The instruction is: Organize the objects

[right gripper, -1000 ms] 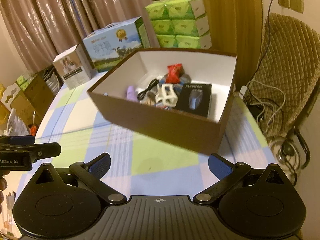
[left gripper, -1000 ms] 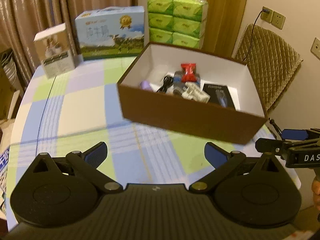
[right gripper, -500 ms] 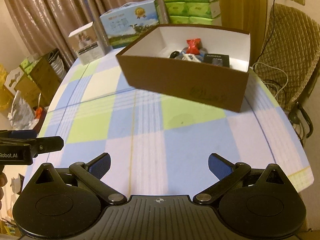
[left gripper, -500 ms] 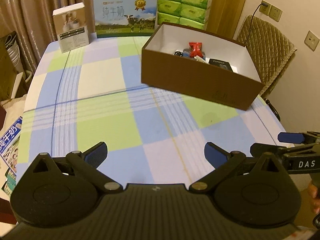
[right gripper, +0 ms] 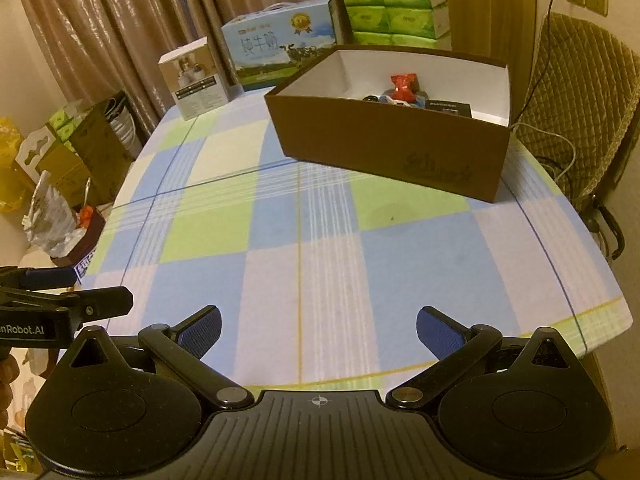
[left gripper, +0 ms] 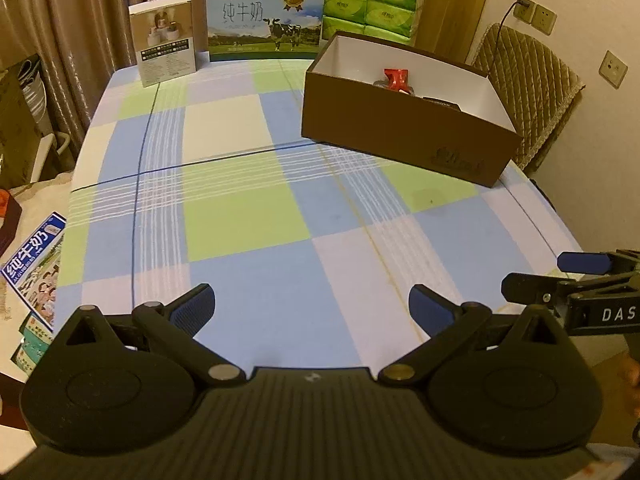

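Observation:
A brown open box [left gripper: 404,136] [right gripper: 384,148] stands at the far right of the checked table [left gripper: 248,208] [right gripper: 304,240]. Over its rim I see a red wrapped item [left gripper: 396,79] [right gripper: 404,82] and a black packet [right gripper: 448,106] among other small things, mostly hidden by the front wall. My left gripper [left gripper: 311,307] hangs open over the table's near edge with nothing between its fingers. My right gripper [right gripper: 319,327] is likewise open and holds nothing. Each gripper shows at the side of the other's view.
Along the table's far edge stand a small white carton [left gripper: 166,56], a blue milk carton [left gripper: 264,26] and stacked green tissue packs [left gripper: 372,0]. A padded chair [left gripper: 528,92] sits behind the box. Cardboard boxes and bags [right gripper: 60,160] crowd the floor at left.
Both grippers have pulled back and away from the brown box, which now sits far off and lower in angle, so most of its contents are hidden. Both stay open.

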